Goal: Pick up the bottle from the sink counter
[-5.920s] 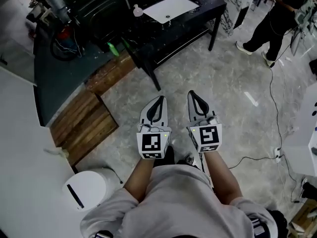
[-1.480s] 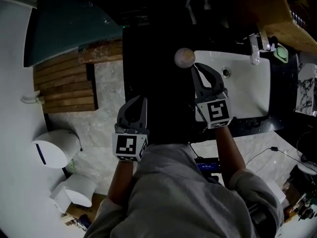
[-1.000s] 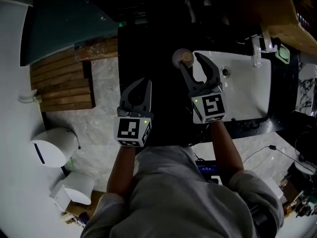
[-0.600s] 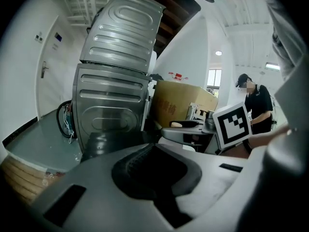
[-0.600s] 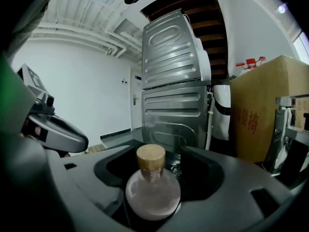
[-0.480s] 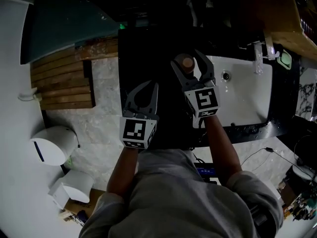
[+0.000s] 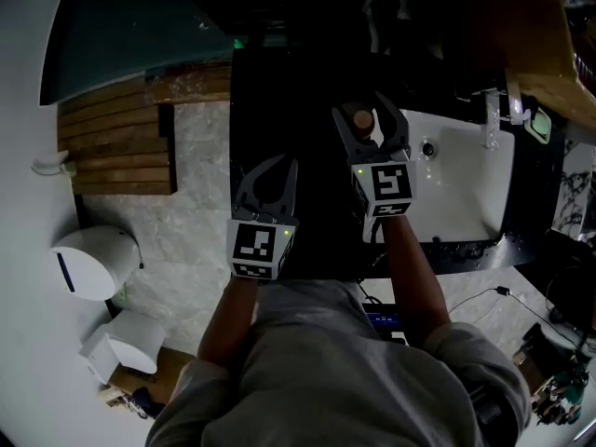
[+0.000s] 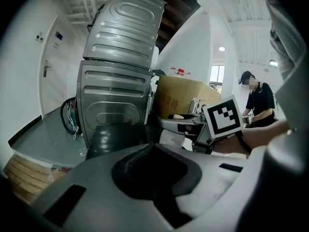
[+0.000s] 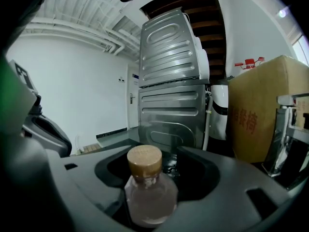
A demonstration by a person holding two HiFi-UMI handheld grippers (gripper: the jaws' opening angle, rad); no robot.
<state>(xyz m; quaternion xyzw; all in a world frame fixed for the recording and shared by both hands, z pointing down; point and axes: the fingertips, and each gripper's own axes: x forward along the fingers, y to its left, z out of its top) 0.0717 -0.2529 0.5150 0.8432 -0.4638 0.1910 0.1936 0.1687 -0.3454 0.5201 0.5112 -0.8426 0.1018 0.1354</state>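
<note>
A small clear bottle [image 7: 361, 120] with a round tan cap stands on the black sink counter [image 7: 279, 82], just left of the white sink basin [image 7: 466, 189]. My right gripper [image 7: 365, 110] reaches around it, one finger on each side. In the right gripper view the bottle [image 9: 149, 197] stands upright deep between the jaws. The jaws of my right gripper [image 9: 157, 156] are closing, and a gap still shows beside the glass. My left gripper [image 7: 277, 163] hovers over the counter's left part, holding nothing. In the left gripper view the tips of my left gripper [image 8: 154, 146] meet.
A chrome tap [image 7: 491, 119] stands at the basin's far side. Stacked steel washing machines [image 8: 120, 81] and a cardboard box [image 8: 186, 98] rise behind the counter. A white bin [image 7: 93, 264] and wooden boards [image 7: 121, 147] lie on the floor to the left. A person [image 8: 258, 100] stands far right.
My right gripper has moved forward and left from beside the bottle until its opened jaws surround it. The left gripper has drifted slightly right and forward.
</note>
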